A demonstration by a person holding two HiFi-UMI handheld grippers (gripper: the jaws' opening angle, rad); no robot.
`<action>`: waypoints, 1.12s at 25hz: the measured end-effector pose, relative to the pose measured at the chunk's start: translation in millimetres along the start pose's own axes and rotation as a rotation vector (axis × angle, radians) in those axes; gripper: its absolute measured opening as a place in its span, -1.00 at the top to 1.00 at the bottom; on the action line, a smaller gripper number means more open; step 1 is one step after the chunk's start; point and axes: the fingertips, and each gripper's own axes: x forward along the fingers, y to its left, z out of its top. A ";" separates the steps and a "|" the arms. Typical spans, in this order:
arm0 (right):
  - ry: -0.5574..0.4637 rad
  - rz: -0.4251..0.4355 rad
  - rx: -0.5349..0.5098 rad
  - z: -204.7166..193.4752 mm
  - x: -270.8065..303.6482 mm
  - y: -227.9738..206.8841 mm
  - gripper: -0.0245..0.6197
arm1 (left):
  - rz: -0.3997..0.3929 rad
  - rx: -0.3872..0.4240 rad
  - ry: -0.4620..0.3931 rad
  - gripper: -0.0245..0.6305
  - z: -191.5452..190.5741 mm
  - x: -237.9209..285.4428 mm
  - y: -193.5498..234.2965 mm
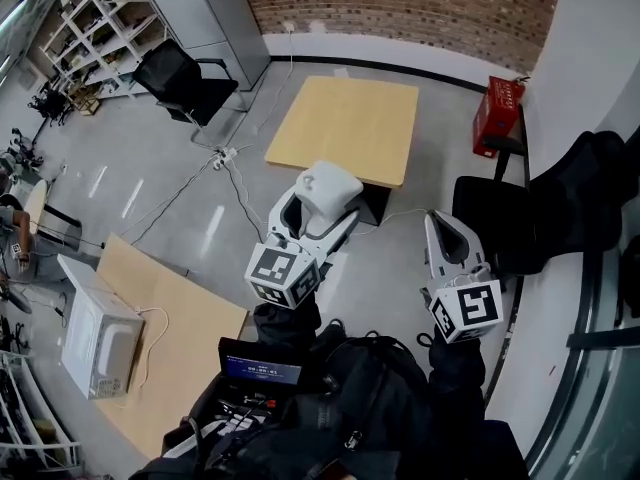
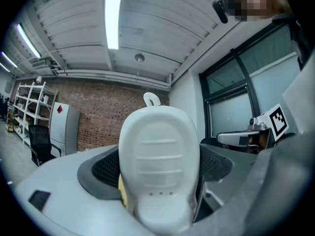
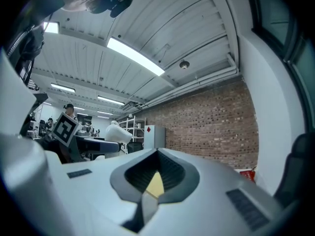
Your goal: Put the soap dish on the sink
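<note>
The left gripper's (image 2: 161,173) jaws clamp a white soap dish (image 2: 158,141), which fills the gap between them, its ribbed face toward the camera. Off to its right, the right gripper's (image 3: 156,183) jaws are pressed together, empty. Beyond both jaw tips stands a light wooden table (image 1: 345,128).

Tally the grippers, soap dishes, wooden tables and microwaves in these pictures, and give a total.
grippers: 2, the left gripper and the right gripper
soap dish: 1
wooden tables: 2
microwave: 1
Total: 6
</note>
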 end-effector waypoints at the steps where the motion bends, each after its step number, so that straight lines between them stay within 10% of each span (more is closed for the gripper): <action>1: 0.002 0.001 0.003 -1.6 -0.5 -1.8 0.91 | 0.003 -0.003 0.006 -0.47 -2.3 0.4 -0.9; 28: 0.100 -0.036 0.059 -43.3 162.5 -68.7 0.91 | -0.010 -0.071 0.123 -0.47 -54.7 138.8 122.1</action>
